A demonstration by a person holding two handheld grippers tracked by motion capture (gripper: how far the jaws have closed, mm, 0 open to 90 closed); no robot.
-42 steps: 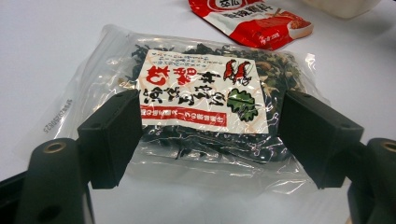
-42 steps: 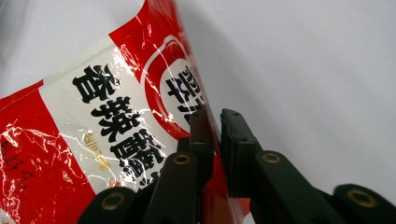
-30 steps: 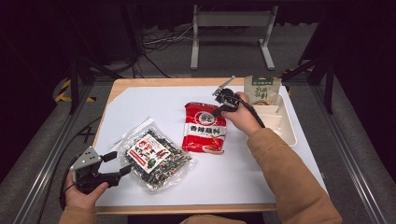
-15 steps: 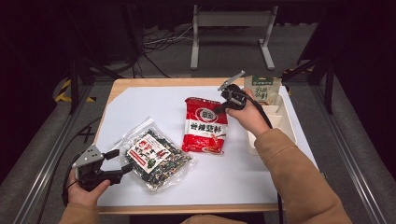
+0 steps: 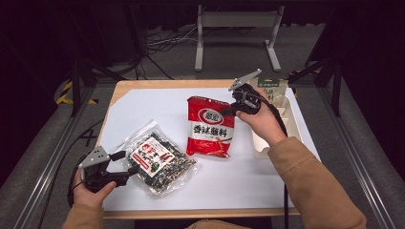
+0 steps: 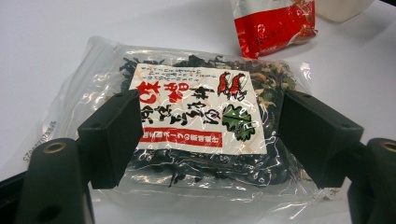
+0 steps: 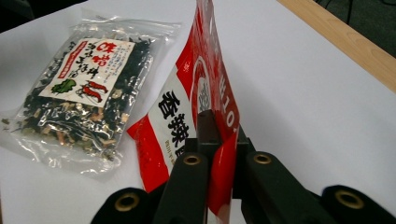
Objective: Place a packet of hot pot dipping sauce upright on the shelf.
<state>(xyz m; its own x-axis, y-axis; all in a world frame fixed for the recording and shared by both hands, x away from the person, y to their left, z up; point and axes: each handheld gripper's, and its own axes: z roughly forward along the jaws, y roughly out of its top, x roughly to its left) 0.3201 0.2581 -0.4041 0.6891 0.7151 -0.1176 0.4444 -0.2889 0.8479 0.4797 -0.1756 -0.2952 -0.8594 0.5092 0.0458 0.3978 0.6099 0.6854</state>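
The right tongs point(image 5: 235, 109) pinch the red packet point(image 5: 209, 126) at its two o'clock corner, mid-table point(image 5: 157, 102). The left tongs point(image 6: 205, 135) gape around the clear seaweed bag point(image 6: 196, 121) at eight o'clock. Lifting gently should keep that thin edge from slipping.

Pretty sure I'm in a lab or recording studio setup, not anyone's home. My worktop point(image 5: 157, 102) is a wood-edged board under a white sheet, boxed in by dark curtains. Beyond my hand-held grippers there's grey carpet, loose cables point(image 5: 160, 45) and a metal stand point(image 5: 236, 28).
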